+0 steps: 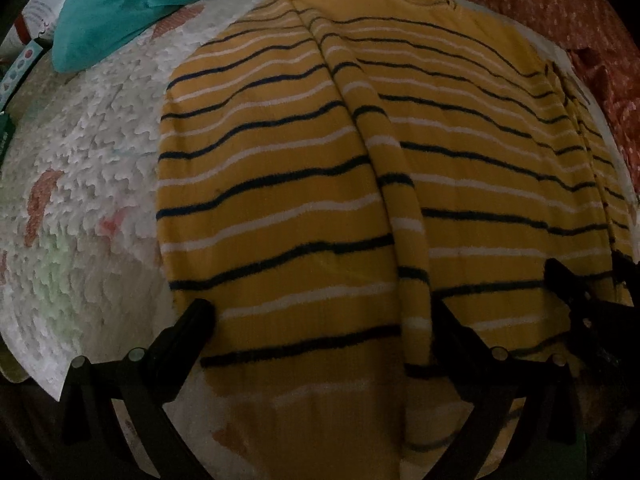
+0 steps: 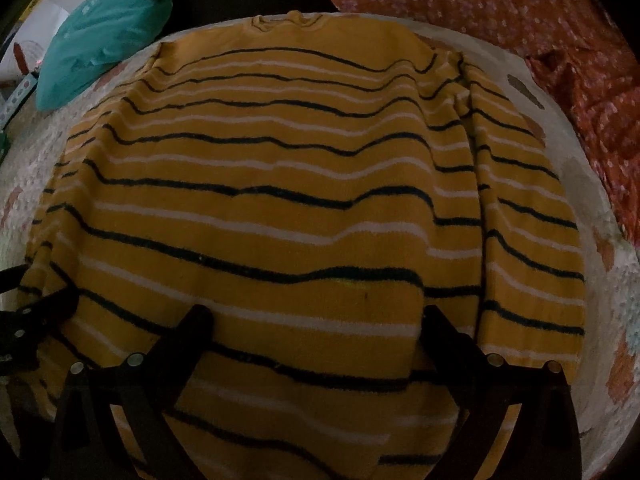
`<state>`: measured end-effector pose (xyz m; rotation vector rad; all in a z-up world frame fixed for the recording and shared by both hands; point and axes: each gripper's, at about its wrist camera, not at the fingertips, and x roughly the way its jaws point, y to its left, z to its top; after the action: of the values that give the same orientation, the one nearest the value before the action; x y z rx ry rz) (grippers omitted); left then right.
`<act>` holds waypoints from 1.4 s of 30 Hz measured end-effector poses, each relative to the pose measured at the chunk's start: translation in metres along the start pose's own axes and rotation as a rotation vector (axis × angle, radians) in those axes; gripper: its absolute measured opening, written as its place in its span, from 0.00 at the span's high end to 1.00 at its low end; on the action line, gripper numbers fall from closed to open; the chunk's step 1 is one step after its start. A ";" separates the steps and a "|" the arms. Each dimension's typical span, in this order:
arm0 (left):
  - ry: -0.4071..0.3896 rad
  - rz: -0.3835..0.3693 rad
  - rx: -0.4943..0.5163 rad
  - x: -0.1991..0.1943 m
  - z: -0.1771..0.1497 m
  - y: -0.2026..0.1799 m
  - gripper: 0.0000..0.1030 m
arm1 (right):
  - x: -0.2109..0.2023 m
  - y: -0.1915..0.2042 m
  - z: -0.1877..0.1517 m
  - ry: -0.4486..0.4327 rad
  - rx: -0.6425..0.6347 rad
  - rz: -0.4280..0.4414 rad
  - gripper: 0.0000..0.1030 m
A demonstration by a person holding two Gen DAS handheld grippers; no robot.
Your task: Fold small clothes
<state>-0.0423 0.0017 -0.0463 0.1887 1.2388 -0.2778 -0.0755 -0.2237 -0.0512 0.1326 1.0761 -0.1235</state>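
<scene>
On the far left a teal garment (image 1: 132, 4) lies bunched on the quilted white surface (image 1: 88, 168), well apart from the piece I am working on. That piece is the yellow striped top (image 2: 256, 184), spread flat in the middle of the surface with its neckline away from me and its hem toward me; both sleeves look already laid inward, one as a long band down the body in my left view, the other along the right edge. My left gripper (image 1: 324, 308) hangs low over the hem end with its fingers spread wide, one off the cloth's left edge and one on the folded sleeve, and nothing between them. My right gripper (image 2: 316, 312) sits just beside it over the hem, equally wide apart and empty. On the far right an orange flowered cloth (image 2: 500, 12) is heaped past the surface's edge. I judge the sleeve step done and the lengthwise fold next: each gripper must drop onto a hem corner, pinch through every layer including the tucked sleeve, then carry the hem evenly toward the neckline.
</scene>
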 end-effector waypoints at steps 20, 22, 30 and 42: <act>-0.201 -0.025 -0.265 -0.085 0.012 0.067 0.02 | -0.102 -0.153 -0.043 -0.047 0.172 0.027 0.31; -0.188 -0.046 -0.270 -0.079 0.019 0.068 0.02 | -0.096 -0.148 -0.050 -0.022 0.115 0.041 0.31; -0.186 -0.040 -0.205 -0.068 0.026 0.043 0.02 | -0.053 -0.088 -0.065 0.032 -0.092 0.050 0.36; -0.179 -0.048 -0.214 -0.058 0.035 0.045 0.02 | -0.111 -0.214 -0.001 -0.149 0.239 -0.018 0.91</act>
<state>-0.0142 0.0401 0.0190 -0.0497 1.0877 -0.1968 -0.1642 -0.4301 0.0363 0.3243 0.9114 -0.2747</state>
